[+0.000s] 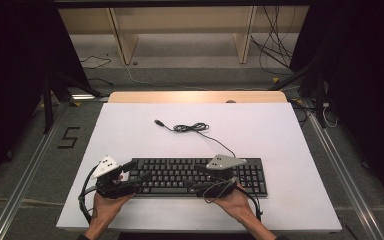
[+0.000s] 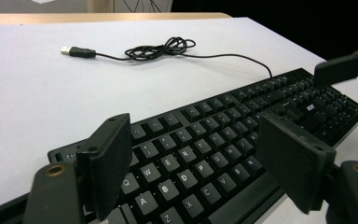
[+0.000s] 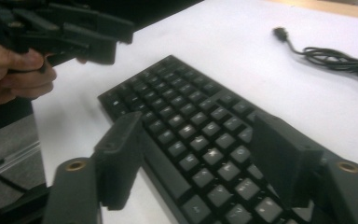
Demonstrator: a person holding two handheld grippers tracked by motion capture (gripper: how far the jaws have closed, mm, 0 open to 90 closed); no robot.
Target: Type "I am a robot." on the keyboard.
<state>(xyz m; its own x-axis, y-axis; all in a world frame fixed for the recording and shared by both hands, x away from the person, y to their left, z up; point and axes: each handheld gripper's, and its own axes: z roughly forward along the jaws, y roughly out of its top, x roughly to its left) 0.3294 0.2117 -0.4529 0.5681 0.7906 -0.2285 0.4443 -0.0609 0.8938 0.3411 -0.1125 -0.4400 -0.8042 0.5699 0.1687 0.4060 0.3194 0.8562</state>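
Note:
A black keyboard (image 1: 180,175) lies across the near part of the white table (image 1: 130,135). Its thin black cable (image 1: 190,128) curls in a loose coil behind it and ends in a USB plug (image 1: 158,121). My left gripper (image 1: 136,172) hovers over the keyboard's left end, jaws open and pointing right. In the left gripper view the letter keys (image 2: 182,177) show between its open jaws (image 2: 193,140). My right gripper (image 1: 196,179) sits over the keyboard's middle-right, pointing left. The right gripper view shows it open (image 3: 198,123) above the keys (image 3: 200,140), with nothing gripped.
A wooden strip (image 1: 195,96) runs along the table's far edge. Beyond it stand a wooden shelf frame (image 1: 125,40) and loose cables on the floor (image 1: 275,50). A "5" mark (image 1: 67,137) lies on the floor at left. White tabletop stretches behind the keyboard.

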